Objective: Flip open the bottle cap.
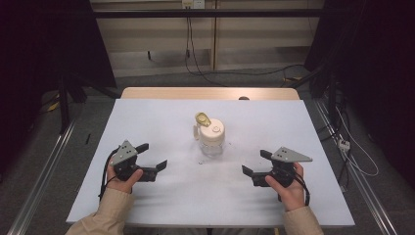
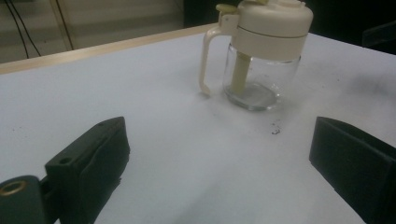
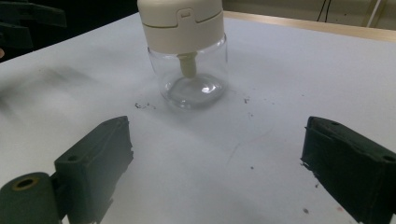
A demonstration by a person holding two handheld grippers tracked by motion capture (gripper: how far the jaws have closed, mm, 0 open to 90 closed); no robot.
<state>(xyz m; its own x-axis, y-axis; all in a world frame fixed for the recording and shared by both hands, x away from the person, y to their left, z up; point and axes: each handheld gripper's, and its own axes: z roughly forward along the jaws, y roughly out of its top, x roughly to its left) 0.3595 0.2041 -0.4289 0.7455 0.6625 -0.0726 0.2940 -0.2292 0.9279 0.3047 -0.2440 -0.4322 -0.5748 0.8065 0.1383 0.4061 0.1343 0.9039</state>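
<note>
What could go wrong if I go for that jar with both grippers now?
The jar has a clear glass body under a heavy-looking cream lid, so a pinch high up or a sideways nudge could tip it. The thin handle juts out on one side and a jaw might catch it and spin the jar. The left gripper and right gripper both stand open and face the jar from opposite sides, so closing in together they could knock each other.

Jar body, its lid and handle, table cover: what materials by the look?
Jar body: clear and glossy, glass or hard plastic; the table shows through it and highlights sit on its base. Lid and handle: cream, opaque, satin, likely moulded plastic with a visible seam. Table cover: matte white sheet, smudged, paper or vinyl; cannot tell which.
</note>
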